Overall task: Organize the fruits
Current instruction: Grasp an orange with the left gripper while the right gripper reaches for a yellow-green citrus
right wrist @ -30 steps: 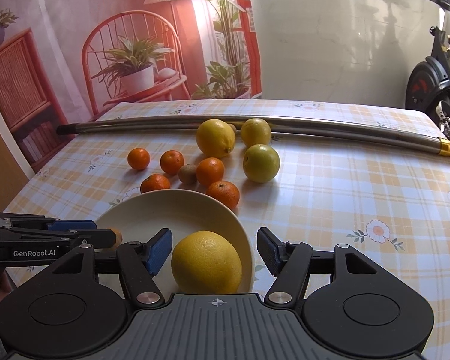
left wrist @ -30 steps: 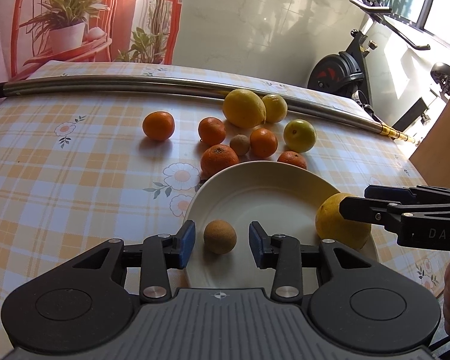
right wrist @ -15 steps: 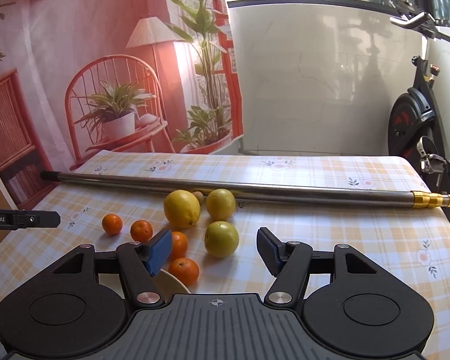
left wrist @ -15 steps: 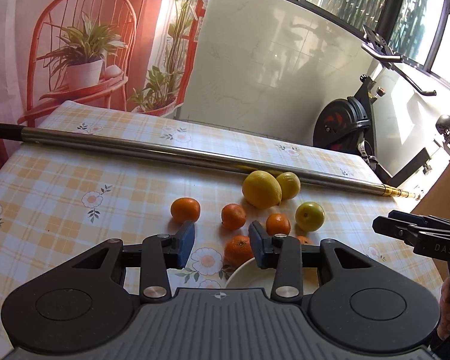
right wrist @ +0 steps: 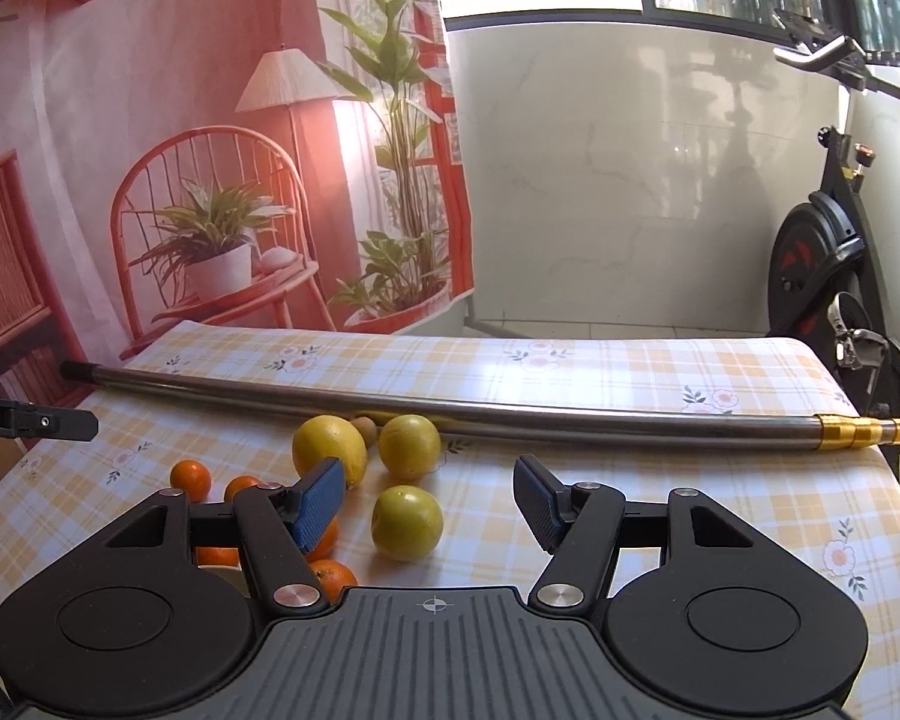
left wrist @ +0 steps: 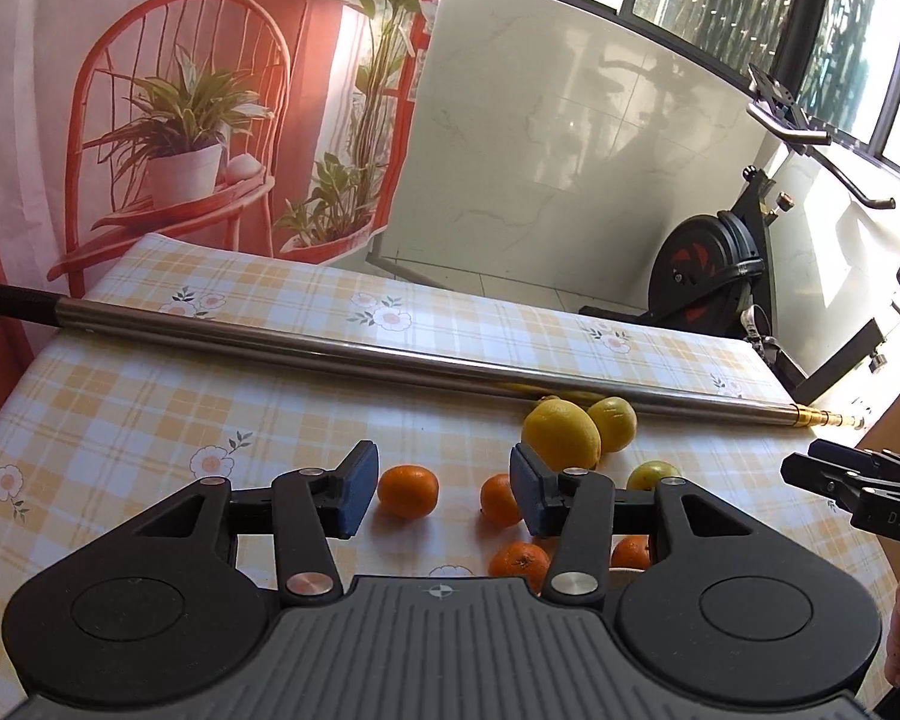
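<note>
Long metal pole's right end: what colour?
Gold bands on the long metal pole; clearest in the right wrist view.

The tablecloth (left wrist: pixel 150 420) is a yellow-and-white plaid dotted with white flowers, and on it lie orange mandarins (left wrist: pixel 408 491), two yellow lemons (right wrist: pixel 329 449) and a yellow-green fruit (right wrist: pixel 407 522). At twelve o'clock runs a silver pole (right wrist: pixel 510 411) — black at one end, gold-banded at the other. Both black grippers carry blue pads (left wrist: pixel 354 495) — the backdrop (right wrist: pixel 150 120) behind is pink-red.
</note>
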